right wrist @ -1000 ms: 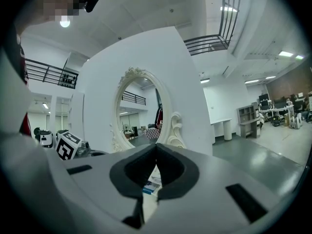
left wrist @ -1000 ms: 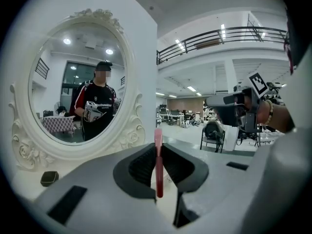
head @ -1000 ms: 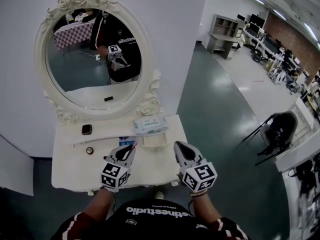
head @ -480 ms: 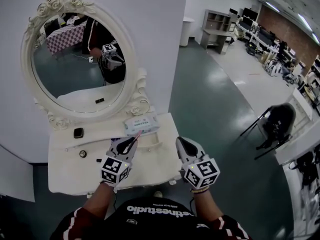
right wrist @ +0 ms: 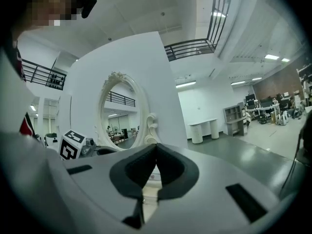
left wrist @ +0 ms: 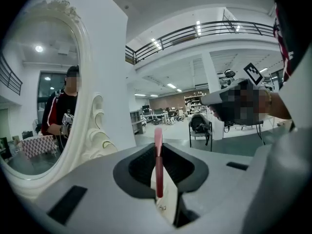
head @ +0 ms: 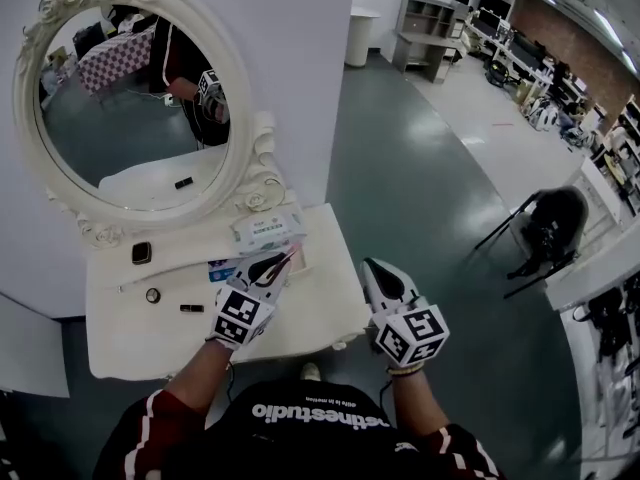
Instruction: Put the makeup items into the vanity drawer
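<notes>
My left gripper (head: 279, 262) hovers over the right part of the white vanity top (head: 300, 320), just in front of a pack of wipes (head: 267, 231). It is shut on a thin pink makeup stick (left wrist: 158, 156) that stands up between the pads. The right gripper (head: 372, 266) is shut with nothing in it and hangs past the table's right edge. On the left of the vanity top lie a black compact (head: 141, 253), a small round item (head: 152, 295), a short dark tube (head: 191, 308) and a long thin stick (head: 150, 279). No drawer is plainly in view.
An oval white-framed mirror (head: 120, 118) stands at the back of the vanity against a white wall. Green floor stretches to the right, with a dark chair (head: 550, 230) further off. A blue-edged item (head: 220, 267) lies by the left gripper.
Both grippers have moved to the right along the vanity. The left one, still shut on the pink stick, has rolled and now sits by the wipes. The right one has passed the table's edge.
</notes>
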